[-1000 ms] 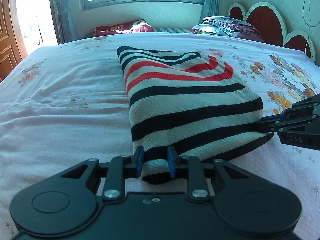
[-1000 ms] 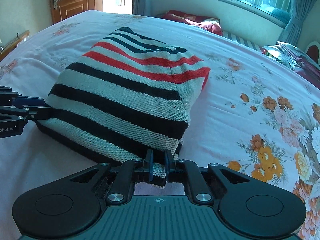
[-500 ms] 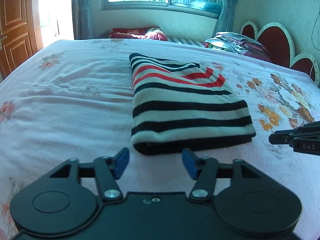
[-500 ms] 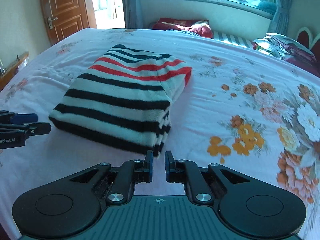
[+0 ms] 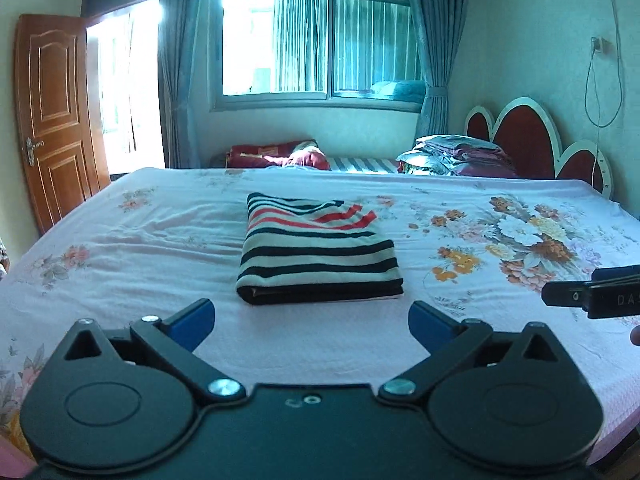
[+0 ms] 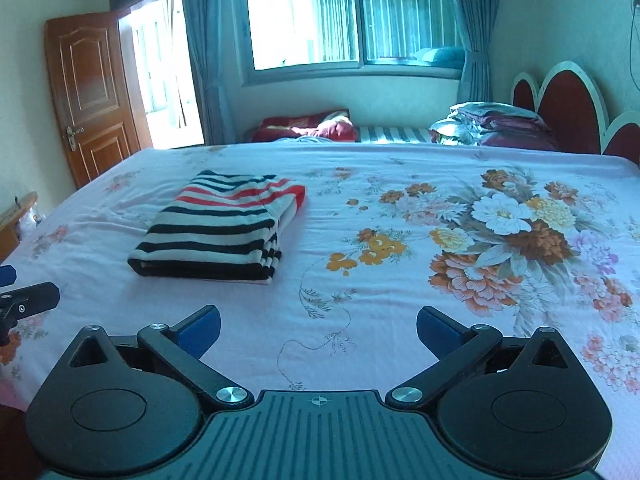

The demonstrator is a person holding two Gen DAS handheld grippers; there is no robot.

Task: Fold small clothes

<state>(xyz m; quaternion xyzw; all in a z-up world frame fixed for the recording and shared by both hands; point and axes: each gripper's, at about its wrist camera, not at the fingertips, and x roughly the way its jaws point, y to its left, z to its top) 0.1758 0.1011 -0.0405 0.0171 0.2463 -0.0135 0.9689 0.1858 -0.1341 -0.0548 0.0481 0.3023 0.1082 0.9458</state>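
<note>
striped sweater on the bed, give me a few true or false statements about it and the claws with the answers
1. The striped sweater lies folded on the floral bedsheet. True.
2. The left claw is clamped on the sweater's near edge. False: its jaws stand wide apart with nothing between them, short of the sweater.
3. The right claw is open and empty. True.
4. The sweater has only black and white stripes. False: red stripes show at its far end.
5. The sweater rests on the stack of folded bedding. False: that stack sits far off by the headboard.
</note>
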